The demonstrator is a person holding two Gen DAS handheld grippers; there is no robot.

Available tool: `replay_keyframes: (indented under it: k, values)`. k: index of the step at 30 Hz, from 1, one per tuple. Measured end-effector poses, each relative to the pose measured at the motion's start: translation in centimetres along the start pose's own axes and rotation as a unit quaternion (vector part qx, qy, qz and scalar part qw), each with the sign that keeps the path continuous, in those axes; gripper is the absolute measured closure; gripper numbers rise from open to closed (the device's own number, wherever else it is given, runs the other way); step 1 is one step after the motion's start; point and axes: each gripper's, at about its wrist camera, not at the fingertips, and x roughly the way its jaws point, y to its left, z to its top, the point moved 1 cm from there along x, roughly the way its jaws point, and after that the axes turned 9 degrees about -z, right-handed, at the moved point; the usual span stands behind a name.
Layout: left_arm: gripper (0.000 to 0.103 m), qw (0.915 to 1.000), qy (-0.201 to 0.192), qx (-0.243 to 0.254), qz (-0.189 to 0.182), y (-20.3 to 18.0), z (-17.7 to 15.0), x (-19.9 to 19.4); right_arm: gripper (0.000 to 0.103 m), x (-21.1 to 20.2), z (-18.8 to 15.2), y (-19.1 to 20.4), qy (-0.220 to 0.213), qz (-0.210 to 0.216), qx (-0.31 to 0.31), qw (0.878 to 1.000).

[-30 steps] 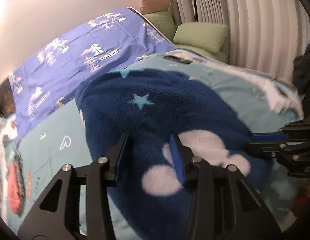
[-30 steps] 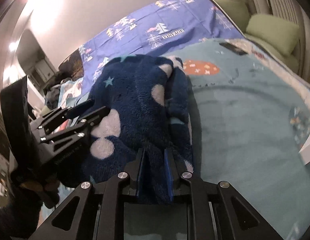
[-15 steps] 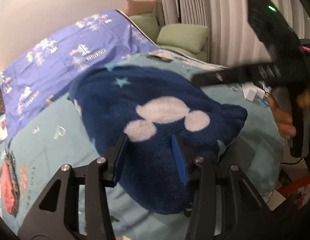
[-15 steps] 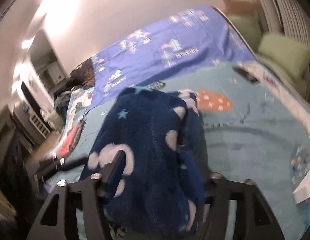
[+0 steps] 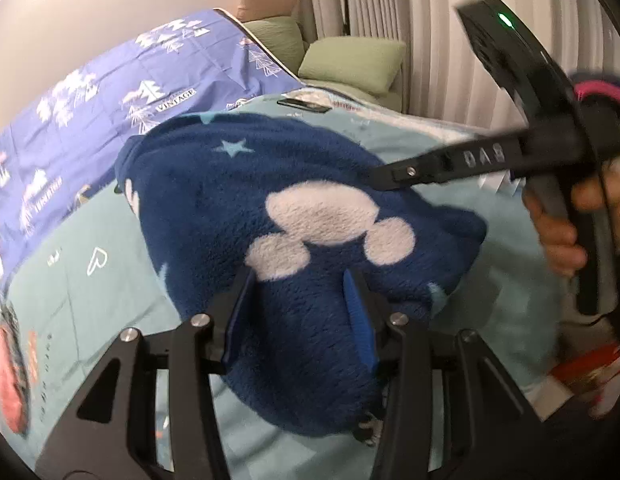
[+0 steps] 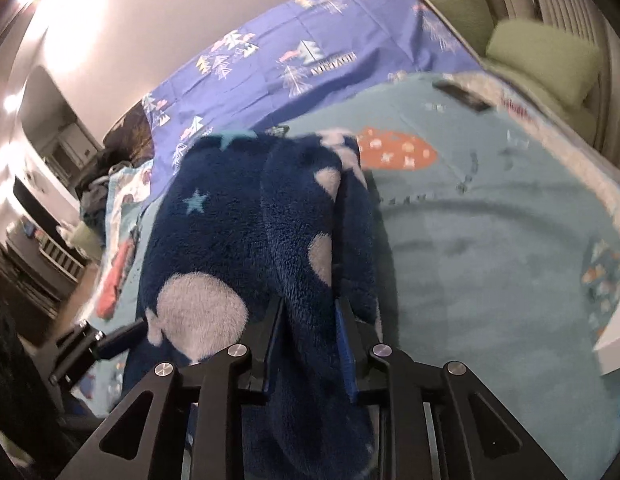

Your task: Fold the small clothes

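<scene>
A navy fleece garment (image 5: 310,184) with white mouse-head shapes and pale stars lies bunched on the teal blanket (image 5: 110,288). My left gripper (image 5: 298,280) clasps its thick near edge, with fleece filling the gap between the blue pads. In the right wrist view the same garment (image 6: 238,240) shows a long fold, and my right gripper (image 6: 309,308) is closing on that fold, its pads pressing the pile. From the left wrist view, the right gripper (image 5: 386,176) reaches in from the right, held by a person's hand (image 5: 558,232). The left gripper (image 6: 122,336) shows low at the left.
A purple sheet (image 5: 110,112) with tree prints covers the far side of the bed. Green pillows (image 5: 350,64) lean against the curtain (image 5: 430,32). A dark flat device (image 5: 302,104) lies on the blanket. A white box (image 6: 614,340) sits at the right edge.
My right gripper let go of the fold, opened wide and pulled back, then closed on the fold again. The garment settled lower and flatter. The left gripper kept its hold.
</scene>
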Motion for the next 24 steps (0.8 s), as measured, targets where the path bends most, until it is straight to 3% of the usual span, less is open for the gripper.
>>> replay_keyframes:
  k: [3, 7, 10, 15, 20, 24]
  values:
    - [0.056, 0.9982, -0.033, -0.039, -0.031, 1.7, 1.1, -2.6, 0.076, -2.2, 1.5, 1.7, -0.048, -0.001, -0.041, 0.998]
    - [0.056, 0.9964, -0.072, -0.045, 0.003, 3.7, 3.1, -4.4, 0.076, -2.8, 3.4, 4.3, -0.074, 0.042, -0.062, 0.994]
    - [0.056, 0.9971, -0.057, -0.049, 0.01, 4.9, 4.1, -2.7, 0.077, -0.7, 4.3, 5.5, -0.053, 0.045, -0.066, 0.995]
    - [0.058, 0.9967, 0.002, -0.079, -0.017, 6.2, 2.8, 3.0, 0.083, 6.3, 2.9, 3.5, 0.051, 0.023, -0.019, 0.998]
    - [0.058, 0.995, -0.003, -0.096, -0.028, 6.2, 1.4, 4.6, 0.083, 7.1, 2.1, 2.5, 0.042, 0.025, -0.023, 0.999]
    - [0.058, 0.9964, 0.004, -0.081, -0.022, 5.9, 2.4, 3.6, 0.081, 6.7, 3.3, 3.3, 0.07, 0.026, -0.046, 0.996]
